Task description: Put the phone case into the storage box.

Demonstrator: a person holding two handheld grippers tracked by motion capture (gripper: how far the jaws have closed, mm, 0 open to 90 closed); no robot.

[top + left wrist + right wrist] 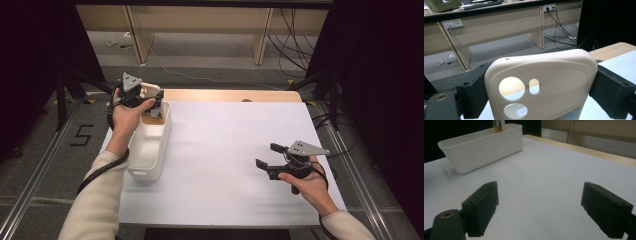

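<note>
Cream plastic phone case [541, 85] pinched in the left gripper [150, 98] above a white rectangular plastic bin [150, 145]; bin contents obscured. Right gripper [267, 157] hovers, jaws spread.

You can read one marking: a black numeral "5" [81, 135] on the floor, left of the table [225, 200].

Bright overhead light on the white table [235, 165], dark surroundings, soft shadows, slight blur.
</note>
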